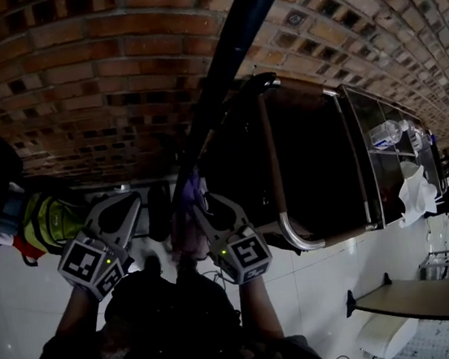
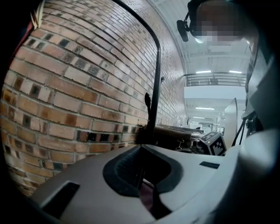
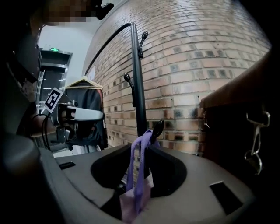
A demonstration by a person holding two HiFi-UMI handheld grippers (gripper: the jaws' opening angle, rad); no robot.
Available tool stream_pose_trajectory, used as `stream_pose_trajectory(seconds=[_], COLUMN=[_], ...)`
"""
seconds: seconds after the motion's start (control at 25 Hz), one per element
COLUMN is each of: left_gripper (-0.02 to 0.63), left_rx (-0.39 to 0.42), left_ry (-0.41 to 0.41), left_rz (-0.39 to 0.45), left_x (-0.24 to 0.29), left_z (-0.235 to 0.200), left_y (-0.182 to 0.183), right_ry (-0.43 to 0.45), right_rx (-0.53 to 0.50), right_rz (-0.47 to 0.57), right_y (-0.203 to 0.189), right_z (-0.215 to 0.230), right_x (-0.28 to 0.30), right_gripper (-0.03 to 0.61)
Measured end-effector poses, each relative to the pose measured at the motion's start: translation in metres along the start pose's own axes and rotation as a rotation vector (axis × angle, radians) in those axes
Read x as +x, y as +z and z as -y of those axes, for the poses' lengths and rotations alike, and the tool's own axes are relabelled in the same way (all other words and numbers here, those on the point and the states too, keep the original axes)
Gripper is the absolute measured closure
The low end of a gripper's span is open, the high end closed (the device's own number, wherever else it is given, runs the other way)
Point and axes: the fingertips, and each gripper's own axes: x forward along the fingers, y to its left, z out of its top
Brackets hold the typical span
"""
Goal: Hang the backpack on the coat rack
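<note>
The black coat rack pole point(image 1: 219, 77) rises along the brick wall, and it also shows in the left gripper view point(image 2: 155, 87) and the right gripper view point(image 3: 138, 87). The backpack's purple strap point(image 3: 140, 162) is looped over a low hook point(image 3: 157, 127) on the pole. Its pinkish body point(image 3: 129, 205) hangs below. My right gripper point(image 3: 135, 183) is open, with the strap running loose between its jaws. In the head view the right gripper point(image 1: 204, 210) sits at the strap point(image 1: 187, 192). My left gripper point(image 1: 129, 203) stays a little left of it. Something pink shows low in the left gripper's point(image 2: 146, 188) gap.
A dark wooden cabinet point(image 1: 313, 163) stands right of the rack, with a metal clasp point(image 3: 253, 140) hanging on its side. Dark clothes on a hanger point(image 3: 85, 94) and a yellow-green item point(image 1: 46, 223) are to the left. A small table point(image 1: 429, 299) stands at lower right.
</note>
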Motion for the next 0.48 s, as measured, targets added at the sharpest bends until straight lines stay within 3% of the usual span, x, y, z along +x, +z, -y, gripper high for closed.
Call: stream_pose_trajectory(seconds=[0.24, 0.48], left_gripper=[0.574, 0.574], left_rx=[-0.006, 0.017], left_ry=[-0.069, -0.114], left_rz=[-0.028, -0.035], left_x=[-0.001, -0.009], left_z=[-0.001, 0.026], left_y=[-0.006, -0.01], right_ry=[-0.065, -0.104], right_rx=[0.033, 0.067], right_rz=[0.052, 0.116], right_y=[0.011, 0.021], right_z=[-0.007, -0.015], right_x=[-0.014, -0.039], right_gripper=[0.455, 0.486])
